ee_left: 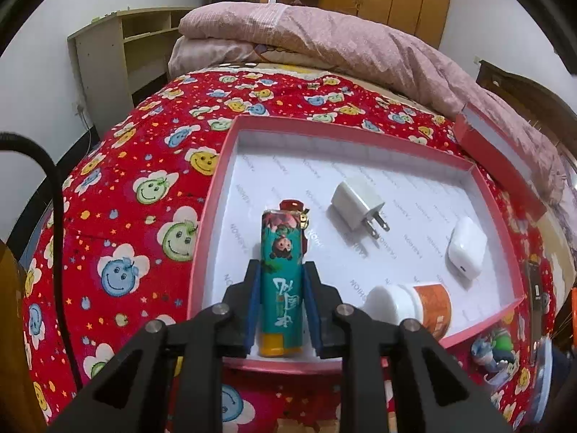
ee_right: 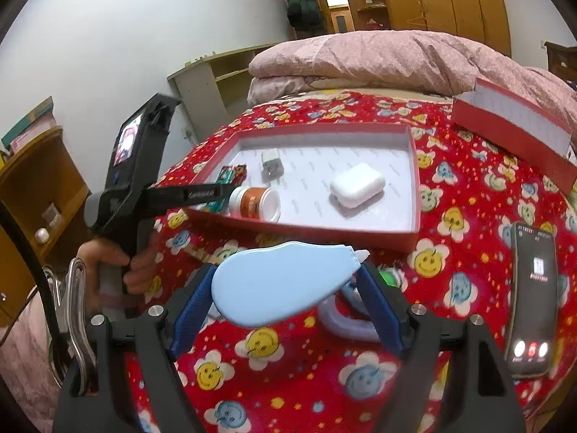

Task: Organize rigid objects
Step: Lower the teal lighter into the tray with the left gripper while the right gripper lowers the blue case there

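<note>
My left gripper [ee_left: 282,265] is shut on a teal cartoon-printed tube [ee_left: 281,274] with a yellow end, held over the near left part of the open red box [ee_left: 212,195]. A white plug charger [ee_left: 357,207], a white earbud case [ee_left: 465,249] and a white-lidded orange jar [ee_left: 414,306] on its side lie inside the box. In the right wrist view, my right gripper [ee_right: 286,270] is shut on a light blue correction tape dispenser [ee_right: 281,285], held above the bedspread in front of the box [ee_right: 299,229]. A hand [ee_right: 108,259] holds the left gripper's handle at the left.
A dark phone [ee_right: 532,299] with a lit screen lies on the red smiley bedspread at the right. The box lid [ee_right: 515,126] leans at the back right against a folded pink quilt [ee_right: 360,57]. A toy figure on a ring [ee_right: 346,321] sits under the right gripper.
</note>
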A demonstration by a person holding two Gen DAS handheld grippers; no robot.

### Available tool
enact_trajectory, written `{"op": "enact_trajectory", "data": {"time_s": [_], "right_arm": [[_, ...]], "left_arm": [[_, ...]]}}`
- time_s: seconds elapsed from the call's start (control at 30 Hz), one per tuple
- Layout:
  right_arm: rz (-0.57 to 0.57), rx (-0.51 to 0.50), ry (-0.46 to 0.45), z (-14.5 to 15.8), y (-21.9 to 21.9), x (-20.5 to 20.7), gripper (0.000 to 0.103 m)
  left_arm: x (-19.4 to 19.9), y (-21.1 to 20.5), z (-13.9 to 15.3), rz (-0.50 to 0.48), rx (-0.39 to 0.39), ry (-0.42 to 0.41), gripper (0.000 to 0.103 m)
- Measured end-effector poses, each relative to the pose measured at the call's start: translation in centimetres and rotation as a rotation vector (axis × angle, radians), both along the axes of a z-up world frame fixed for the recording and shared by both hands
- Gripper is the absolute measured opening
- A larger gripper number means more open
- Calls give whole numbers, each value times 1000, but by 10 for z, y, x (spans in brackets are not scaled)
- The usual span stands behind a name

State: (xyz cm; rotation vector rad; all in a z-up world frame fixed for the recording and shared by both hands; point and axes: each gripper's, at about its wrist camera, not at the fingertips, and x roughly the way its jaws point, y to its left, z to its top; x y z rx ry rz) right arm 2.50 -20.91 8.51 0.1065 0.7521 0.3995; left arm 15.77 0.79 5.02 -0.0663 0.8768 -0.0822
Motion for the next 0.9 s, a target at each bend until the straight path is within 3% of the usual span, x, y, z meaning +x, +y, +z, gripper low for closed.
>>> {"op": "enact_trajectory", "data": {"time_s": [0.2,0.43,0.6,0.9], "right_arm": [[-25,-7,2,7,-4,22,80],[-63,9,21,9,-8,45,80],[-85,11,51,3,-8,62,80],[-119,13,99,-12,-8,90,80]], "left_arm": [[-2,0,1,2,10,6,25],[-13,5,11,9,-21,-3,47],[-23,1,17,0,-6,-12,56],[-46,3,30,23,63,-74,60]]}}
